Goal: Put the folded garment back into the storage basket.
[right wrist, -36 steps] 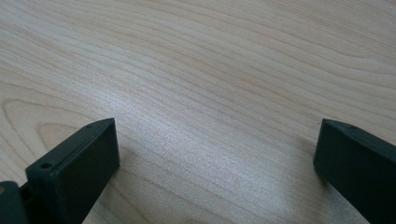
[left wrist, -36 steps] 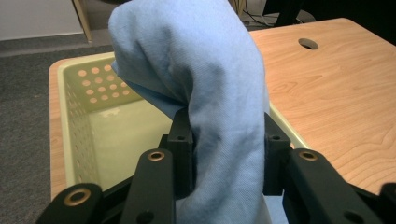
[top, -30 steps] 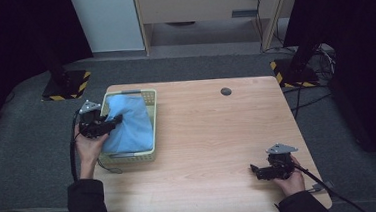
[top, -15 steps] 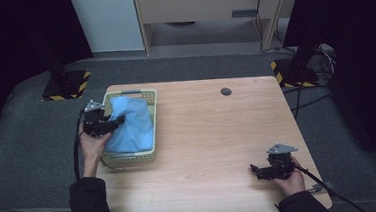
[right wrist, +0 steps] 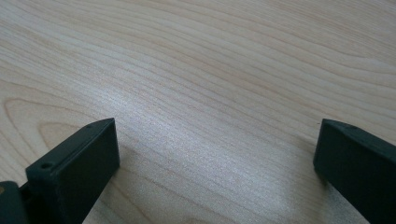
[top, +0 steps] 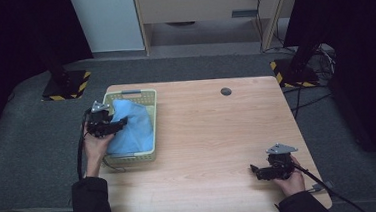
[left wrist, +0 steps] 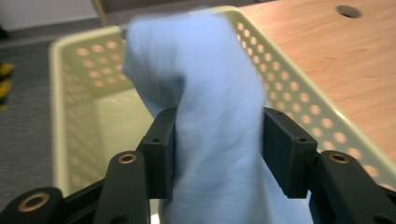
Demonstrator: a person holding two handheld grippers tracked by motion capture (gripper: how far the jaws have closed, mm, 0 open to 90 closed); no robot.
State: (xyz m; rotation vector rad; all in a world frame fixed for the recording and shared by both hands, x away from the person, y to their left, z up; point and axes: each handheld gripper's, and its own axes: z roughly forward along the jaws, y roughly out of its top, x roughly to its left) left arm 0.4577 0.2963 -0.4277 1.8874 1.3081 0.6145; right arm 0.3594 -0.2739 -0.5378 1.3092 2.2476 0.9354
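The left hand-held gripper (top: 119, 124) is sitting over the near-left part of the pale green basket (top: 147, 96), which is standing at the left side of the wooden surface (top: 218, 134). A soft blue cloth (top: 132, 130) is lying in the basket, bunched up and standing a little above its rim. In the left gripper view, a fold of the blue cloth (left wrist: 215, 121) is sitting between the two black jaws of the left hand-held gripper (left wrist: 217, 149). The jaws have just been opening, so it is letting the cloth go. The fold is still filling the gap, and I cannot tell if the pads are still pressing on it.

It looks like the step in hand is dropping the cloth into the basket (left wrist: 70, 70). Most of the cloth is already inside.

The right hand-held gripper (top: 256, 171) is resting near the front right corner of the surface, well apart from the basket. In the right gripper view its jaws are standing wide apart over the bare surface (right wrist: 210, 70), holding nothing.

Next, the left one probably needs to open a bit more and lift away gently, so the cloth is not getting pulled back out.
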